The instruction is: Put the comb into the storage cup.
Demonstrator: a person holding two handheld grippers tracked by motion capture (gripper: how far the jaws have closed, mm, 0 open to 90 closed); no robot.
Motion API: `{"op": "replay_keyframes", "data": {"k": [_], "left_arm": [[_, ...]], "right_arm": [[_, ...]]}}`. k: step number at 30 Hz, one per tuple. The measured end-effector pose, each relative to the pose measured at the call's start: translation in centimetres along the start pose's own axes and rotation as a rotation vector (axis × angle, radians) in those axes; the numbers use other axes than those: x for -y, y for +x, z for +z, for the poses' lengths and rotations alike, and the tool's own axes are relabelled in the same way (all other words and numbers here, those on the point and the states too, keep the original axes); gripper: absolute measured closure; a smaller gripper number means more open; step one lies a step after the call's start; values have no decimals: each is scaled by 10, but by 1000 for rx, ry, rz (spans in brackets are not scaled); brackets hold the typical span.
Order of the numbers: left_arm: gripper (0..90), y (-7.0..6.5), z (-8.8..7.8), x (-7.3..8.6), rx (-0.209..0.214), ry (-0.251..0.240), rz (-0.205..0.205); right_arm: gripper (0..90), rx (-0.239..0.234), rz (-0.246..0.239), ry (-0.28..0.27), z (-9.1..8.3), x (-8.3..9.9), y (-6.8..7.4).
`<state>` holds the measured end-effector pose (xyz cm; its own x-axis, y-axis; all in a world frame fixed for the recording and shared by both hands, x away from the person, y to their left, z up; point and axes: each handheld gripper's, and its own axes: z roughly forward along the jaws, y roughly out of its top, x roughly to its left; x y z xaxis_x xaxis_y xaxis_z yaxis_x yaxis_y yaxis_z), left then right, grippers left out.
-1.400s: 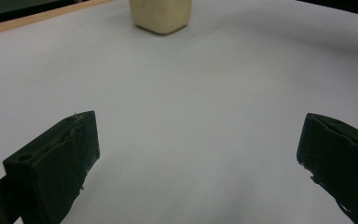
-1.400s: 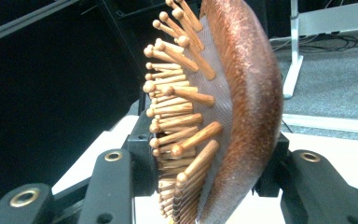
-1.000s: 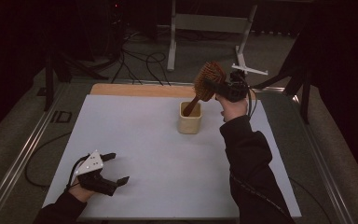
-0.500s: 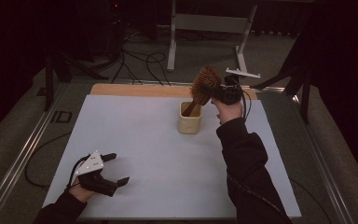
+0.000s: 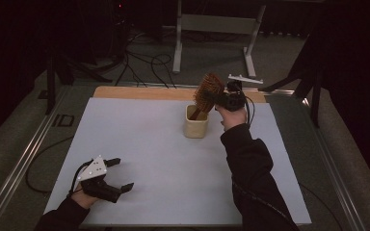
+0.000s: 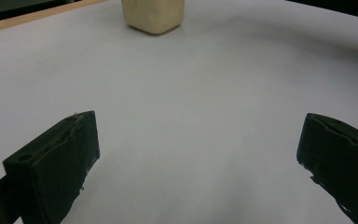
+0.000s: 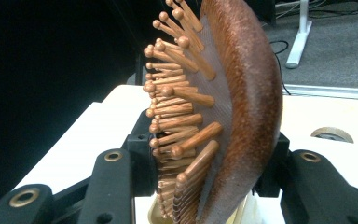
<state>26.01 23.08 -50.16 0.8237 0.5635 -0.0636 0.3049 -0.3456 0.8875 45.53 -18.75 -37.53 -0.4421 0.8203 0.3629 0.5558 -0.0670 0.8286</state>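
Overhead, the right claw (image 5: 221,100) clamped the head of a wooden hairbrush (image 5: 207,92), its handle dipping into the cream cup (image 5: 195,126) mid-counter (image 5: 149,144). The left claw (image 5: 118,173) rested wide apart, holding nothing, near the counter's front edge.

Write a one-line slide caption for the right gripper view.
Right gripper shut on the head of a brown wooden paddle hairbrush with ball-tipped pins, held above a cream cup.

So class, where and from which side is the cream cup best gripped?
Grip the cream cup across its outer walls, low down, coming in from the side. The hairbrush, held by the right claw, has its handle in the cup's mouth, blocking a top approach.
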Motion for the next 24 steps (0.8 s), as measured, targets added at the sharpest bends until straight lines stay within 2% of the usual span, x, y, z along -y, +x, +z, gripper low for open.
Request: {"op": "replay_keyframes", "data": {"k": [24], "left_arm": [[0,1,0,1,11,2,-3]], "right_arm": [[529,1,32,19,12,12,-11]]}}
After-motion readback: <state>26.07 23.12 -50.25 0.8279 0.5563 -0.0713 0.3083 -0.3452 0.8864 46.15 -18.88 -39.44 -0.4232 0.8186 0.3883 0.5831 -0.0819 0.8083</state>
